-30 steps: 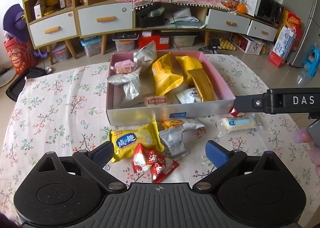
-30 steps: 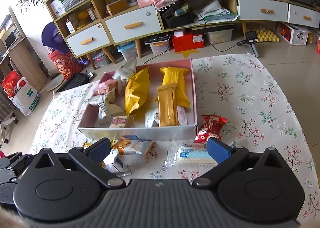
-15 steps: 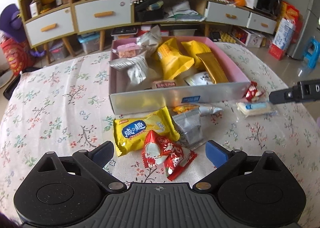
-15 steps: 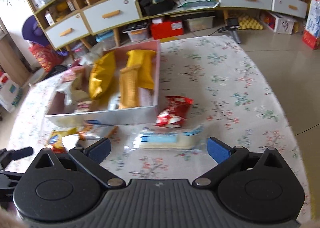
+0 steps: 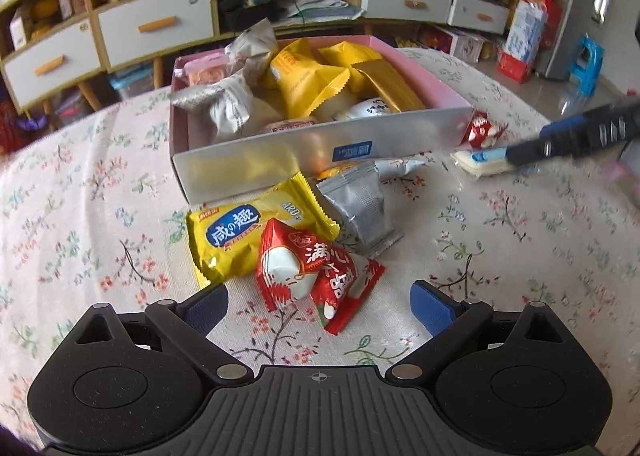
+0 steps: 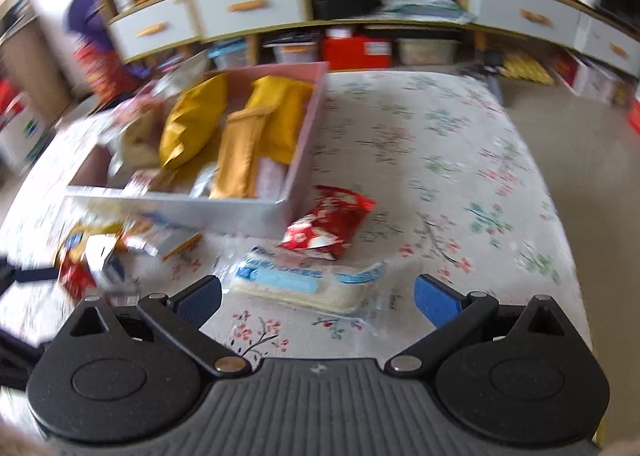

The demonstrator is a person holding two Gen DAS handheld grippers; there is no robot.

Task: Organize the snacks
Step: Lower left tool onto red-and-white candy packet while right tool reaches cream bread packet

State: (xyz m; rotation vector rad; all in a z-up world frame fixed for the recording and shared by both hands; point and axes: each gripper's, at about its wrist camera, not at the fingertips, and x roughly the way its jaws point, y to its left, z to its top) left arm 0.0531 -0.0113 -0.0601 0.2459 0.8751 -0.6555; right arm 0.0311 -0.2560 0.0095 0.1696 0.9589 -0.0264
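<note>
Right gripper (image 6: 318, 294) has dropped closer to the white-blue snack (image 6: 304, 286), jaws wide apart w/ nothing held. Go low, straddle it, squeeze softly. Left gripper (image 5: 319, 302) wide apart too.

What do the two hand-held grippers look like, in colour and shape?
Both look alike. The left hand-held gripper has a black body with a ribbed grey centre plate, two rounded black housings with round discs, silver pivot pins, and black linkage arms ending in blue pads. The right hand-held gripper has the same build. No cables or sleeves are visible.
</note>
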